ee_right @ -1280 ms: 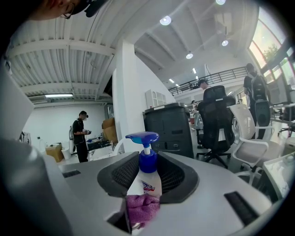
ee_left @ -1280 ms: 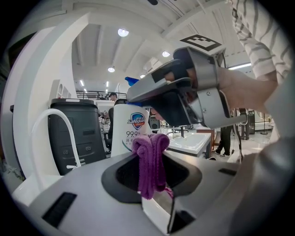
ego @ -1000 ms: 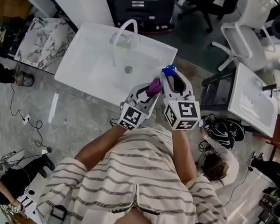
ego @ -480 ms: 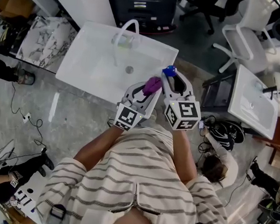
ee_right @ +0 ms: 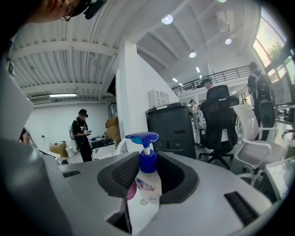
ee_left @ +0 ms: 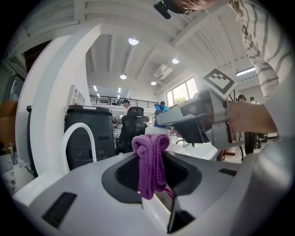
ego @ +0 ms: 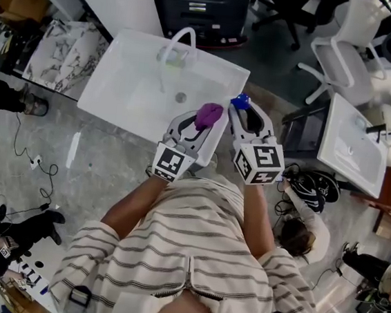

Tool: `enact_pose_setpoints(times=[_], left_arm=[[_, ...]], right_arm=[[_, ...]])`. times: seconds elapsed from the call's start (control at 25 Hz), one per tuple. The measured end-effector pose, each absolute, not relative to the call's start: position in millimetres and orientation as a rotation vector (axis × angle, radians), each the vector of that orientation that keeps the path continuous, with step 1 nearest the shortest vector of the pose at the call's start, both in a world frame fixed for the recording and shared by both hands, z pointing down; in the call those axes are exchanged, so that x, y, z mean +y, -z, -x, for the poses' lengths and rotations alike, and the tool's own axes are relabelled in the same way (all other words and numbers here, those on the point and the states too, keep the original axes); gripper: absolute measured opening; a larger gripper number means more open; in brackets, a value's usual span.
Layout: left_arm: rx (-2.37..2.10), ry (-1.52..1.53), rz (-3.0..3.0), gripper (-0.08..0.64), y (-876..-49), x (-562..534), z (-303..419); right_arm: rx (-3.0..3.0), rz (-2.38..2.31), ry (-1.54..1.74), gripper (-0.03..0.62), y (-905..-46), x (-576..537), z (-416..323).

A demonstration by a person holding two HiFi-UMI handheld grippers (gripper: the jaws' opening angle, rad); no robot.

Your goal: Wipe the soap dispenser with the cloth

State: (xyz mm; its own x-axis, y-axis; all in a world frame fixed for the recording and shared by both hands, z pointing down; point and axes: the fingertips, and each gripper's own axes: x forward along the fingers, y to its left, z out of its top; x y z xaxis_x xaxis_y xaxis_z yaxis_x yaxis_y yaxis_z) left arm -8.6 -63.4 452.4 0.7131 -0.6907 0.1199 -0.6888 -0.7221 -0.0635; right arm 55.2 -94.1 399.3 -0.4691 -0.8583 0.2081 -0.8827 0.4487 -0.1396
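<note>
Only the faucet (ego: 173, 40) interrupts the sink basin (ego: 123, 89).

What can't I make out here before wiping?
- Head view: soap dispenser body, covered by the right gripper; only the pump shows.
- Right gripper view: label print too small; base hidden between the jaws.
- Left gripper view: whether the cloth touches the dispenser; the cloth blocks it.

Purple cloth (ego: 209, 114) and white, blue-pumped soap dispenser (ee_right: 144, 179) are seen over white sink (ego: 123, 89); shirt (ego: 193, 246) is cream, dark-striped.
</note>
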Motion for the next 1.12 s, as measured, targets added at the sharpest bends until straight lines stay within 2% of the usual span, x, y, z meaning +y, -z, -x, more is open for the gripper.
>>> enact_pose_setpoints(times=[0.48,1.12], left_arm=[[0.975,0.138,3.016,0.118,-443.6,-69.4,13.3],[0.417,0.154,3.096,0.118,-441.6,-63.8,-8.4]], right_arm=[[-2.635,-1.374,-0.318,0.132,-402.3,-81.3,-52.5],[-2.753,-1.049,-0.295,0.132,-399.0,-55.3,-47.3]])
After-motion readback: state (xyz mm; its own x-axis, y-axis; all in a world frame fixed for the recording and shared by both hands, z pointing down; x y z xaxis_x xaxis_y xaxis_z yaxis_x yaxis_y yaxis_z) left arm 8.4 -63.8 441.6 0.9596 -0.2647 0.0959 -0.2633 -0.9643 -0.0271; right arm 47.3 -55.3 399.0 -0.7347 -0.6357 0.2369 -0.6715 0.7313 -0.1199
